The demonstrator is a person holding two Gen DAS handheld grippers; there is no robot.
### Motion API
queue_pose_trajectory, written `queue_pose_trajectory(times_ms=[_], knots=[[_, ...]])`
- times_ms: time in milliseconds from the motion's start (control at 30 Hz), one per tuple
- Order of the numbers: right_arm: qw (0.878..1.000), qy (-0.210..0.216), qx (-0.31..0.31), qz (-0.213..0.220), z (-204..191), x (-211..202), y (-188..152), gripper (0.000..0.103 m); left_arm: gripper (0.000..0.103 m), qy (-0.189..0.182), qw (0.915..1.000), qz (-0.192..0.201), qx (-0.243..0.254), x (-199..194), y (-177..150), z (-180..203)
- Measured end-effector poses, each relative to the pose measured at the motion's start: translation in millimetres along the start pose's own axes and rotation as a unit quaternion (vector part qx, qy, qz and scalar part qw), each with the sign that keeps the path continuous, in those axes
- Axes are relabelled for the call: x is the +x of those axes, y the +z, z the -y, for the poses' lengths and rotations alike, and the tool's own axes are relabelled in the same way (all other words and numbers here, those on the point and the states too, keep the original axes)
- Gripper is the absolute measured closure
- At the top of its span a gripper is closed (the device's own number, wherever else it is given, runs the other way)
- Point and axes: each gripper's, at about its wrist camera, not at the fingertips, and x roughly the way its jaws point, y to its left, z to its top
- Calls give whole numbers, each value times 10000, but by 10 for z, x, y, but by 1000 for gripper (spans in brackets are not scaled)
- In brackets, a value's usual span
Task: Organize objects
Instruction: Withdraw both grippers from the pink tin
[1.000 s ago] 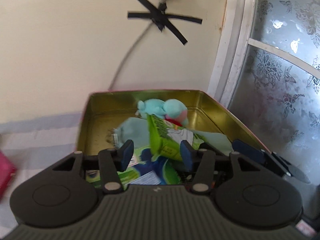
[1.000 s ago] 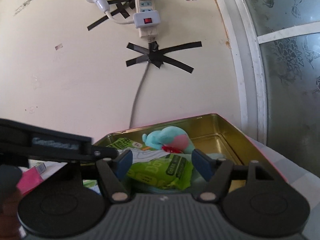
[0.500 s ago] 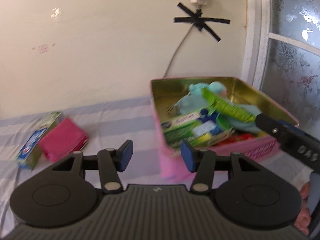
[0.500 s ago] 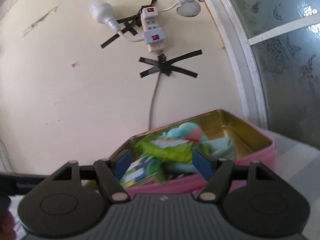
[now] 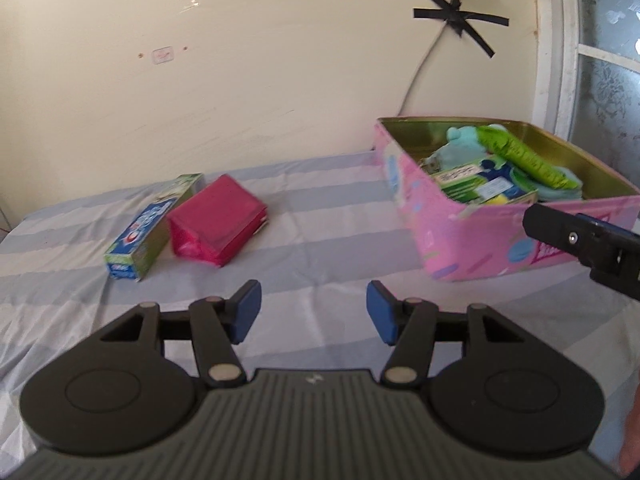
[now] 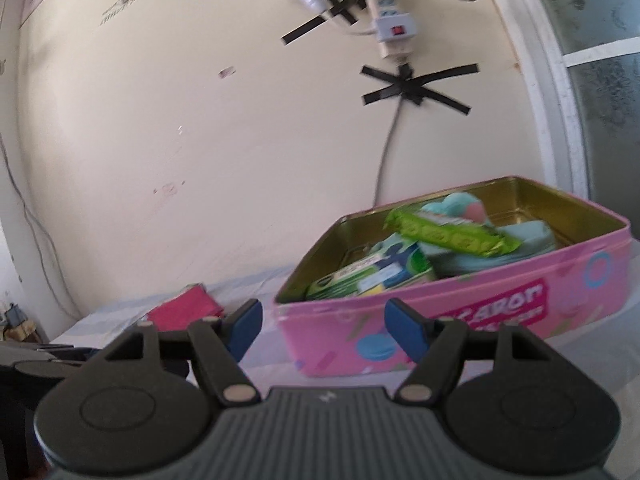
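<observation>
Home bedroom. Striped bedsheet (image 5: 320,240) over a bed, cream painted wall (image 5: 240,80) with power strip (image 6: 390,12) taped up by black tape (image 6: 416,84), frosted floral window (image 5: 608,80), toothpaste box (image 5: 154,226), plush toy (image 6: 460,206) in tin

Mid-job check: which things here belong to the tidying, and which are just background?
Part of the job:
- pink tin, open, already holding the green packet, plush toy and small boxes
- toothpaste box, still out on the sheet
- pink pack, touching the toothpaste box
- left tool and right tool, both open and empty

Just background:
- power strip
- taped cable
- window
</observation>
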Motion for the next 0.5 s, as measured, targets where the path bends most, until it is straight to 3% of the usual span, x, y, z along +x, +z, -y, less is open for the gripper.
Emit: queue_pose_trajectory(times_ms=[500], knots=[[9987,39,-149,-486,-213,198,-183,33,42,268,9992,-201,-200,120,-244,-355]])
